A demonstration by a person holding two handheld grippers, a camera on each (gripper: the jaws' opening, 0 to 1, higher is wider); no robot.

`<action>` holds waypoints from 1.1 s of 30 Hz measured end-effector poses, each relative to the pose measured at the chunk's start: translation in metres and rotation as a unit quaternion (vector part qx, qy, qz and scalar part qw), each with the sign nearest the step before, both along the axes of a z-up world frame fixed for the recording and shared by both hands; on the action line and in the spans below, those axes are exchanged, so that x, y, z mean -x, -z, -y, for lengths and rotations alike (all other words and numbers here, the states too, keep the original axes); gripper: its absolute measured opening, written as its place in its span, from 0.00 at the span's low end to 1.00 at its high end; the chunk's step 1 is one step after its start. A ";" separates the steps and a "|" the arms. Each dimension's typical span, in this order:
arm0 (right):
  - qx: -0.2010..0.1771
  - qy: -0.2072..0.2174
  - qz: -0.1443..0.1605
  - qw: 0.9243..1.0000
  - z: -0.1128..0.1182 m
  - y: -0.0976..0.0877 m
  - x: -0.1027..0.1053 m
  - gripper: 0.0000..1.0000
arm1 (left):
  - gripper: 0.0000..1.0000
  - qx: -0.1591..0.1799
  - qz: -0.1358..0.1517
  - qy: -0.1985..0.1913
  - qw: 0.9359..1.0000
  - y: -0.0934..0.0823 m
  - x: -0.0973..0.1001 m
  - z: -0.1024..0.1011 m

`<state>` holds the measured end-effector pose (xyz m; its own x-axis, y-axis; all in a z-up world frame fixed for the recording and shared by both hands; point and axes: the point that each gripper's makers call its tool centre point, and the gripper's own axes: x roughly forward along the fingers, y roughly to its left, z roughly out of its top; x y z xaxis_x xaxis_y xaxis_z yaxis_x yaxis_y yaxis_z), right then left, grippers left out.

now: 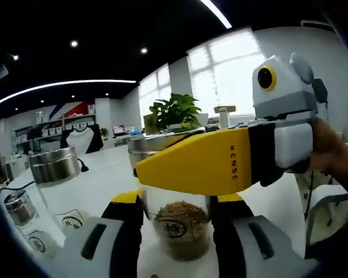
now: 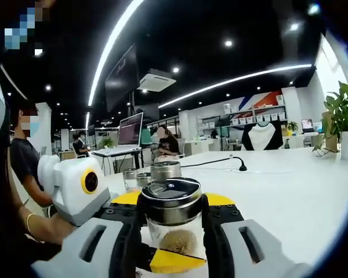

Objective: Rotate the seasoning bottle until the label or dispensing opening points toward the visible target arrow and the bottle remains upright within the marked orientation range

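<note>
Left gripper view: the clear glass seasoning bottle with a steel cap [image 1: 177,229] stands upright on the white counter [image 1: 107,174], long axis vertical, brown granules filling its lower part, a dark round printed label facing the camera. The left gripper [image 1: 177,231] has its black-and-grey jaws closed against the bottle's lower sides, one on each side, yellow tips behind the glass. The right gripper [image 1: 140,169], a yellow wedge-shaped jaw with a grey-white body, comes in from the right and lies across the bottle's upper part at cap level, held by a hand [image 1: 330,156]; whether its jaws are apart or closed cannot be told here. Left of the bottle stand two more steel-capped glass jars [image 1: 55,174], near but apart. Open counter stretches behind toward a green potted plant [image 1: 175,111] and bright windows; the counter's near-right edge drops off beside a white chair back.

Right gripper view: the same bottle sits between the right gripper [image 2: 174,231] jaws, which press on its shoulders just under the shiny steel cap; cap top faces up, bottle upright. A yellow jaw tip of the left gripper [image 2: 177,262] shows low in front of the glass, its grey-white body to the left. Three small capped jars [image 2: 165,169] stand just behind. Wide bare counter to the right, with a black cable.
</note>
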<state>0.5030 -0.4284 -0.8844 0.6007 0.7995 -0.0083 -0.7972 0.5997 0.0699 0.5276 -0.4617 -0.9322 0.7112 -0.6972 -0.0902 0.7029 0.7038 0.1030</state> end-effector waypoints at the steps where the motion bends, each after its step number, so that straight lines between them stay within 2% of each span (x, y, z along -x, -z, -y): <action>1: 0.000 -0.005 0.000 1.000 0.000 0.000 0.000 0.38 | 0.50 -0.001 -0.008 0.006 1.000 0.002 0.001 0.001; 3: 0.000 -0.010 -0.001 1.000 0.000 0.000 -0.001 0.38 | 0.51 -0.001 -0.023 0.016 1.000 0.005 0.000 0.001; 8: -0.001 -0.020 -0.002 1.000 -0.001 0.000 0.000 0.38 | 0.55 0.010 -0.038 0.028 0.999 0.009 -0.003 0.000; 15: -0.001 -0.027 -0.005 1.000 -0.002 0.001 0.001 0.38 | 0.47 0.012 -0.039 0.053 0.998 0.009 0.003 0.008; 21: 0.001 0.003 -0.014 1.000 0.001 0.001 0.000 0.38 | 0.46 0.028 -0.042 0.050 0.997 0.010 0.002 0.009; 26: 0.012 0.037 -0.017 0.999 0.005 0.001 -0.002 0.38 | 0.46 0.035 -0.038 0.027 0.998 0.010 0.001 0.010; 28: 0.014 0.045 -0.016 0.999 0.007 0.001 -0.003 0.37 | 0.46 0.039 -0.031 -0.003 0.999 0.009 -0.003 0.006; 30: 0.015 0.050 -0.018 0.998 0.009 0.001 -0.004 0.37 | 0.46 0.045 -0.029 -0.010 0.999 0.009 -0.001 0.007; 33: 0.016 0.059 -0.021 0.998 0.010 0.002 -0.004 0.37 | 0.46 0.048 -0.026 -0.042 0.998 0.008 -0.003 0.004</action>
<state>0.5068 -0.4381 -0.8860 0.6886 0.7227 -0.0592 -0.7183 0.6910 0.0812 0.5303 -0.4659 -0.9406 0.7633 -0.6427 -0.0651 0.6440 0.7650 -0.0024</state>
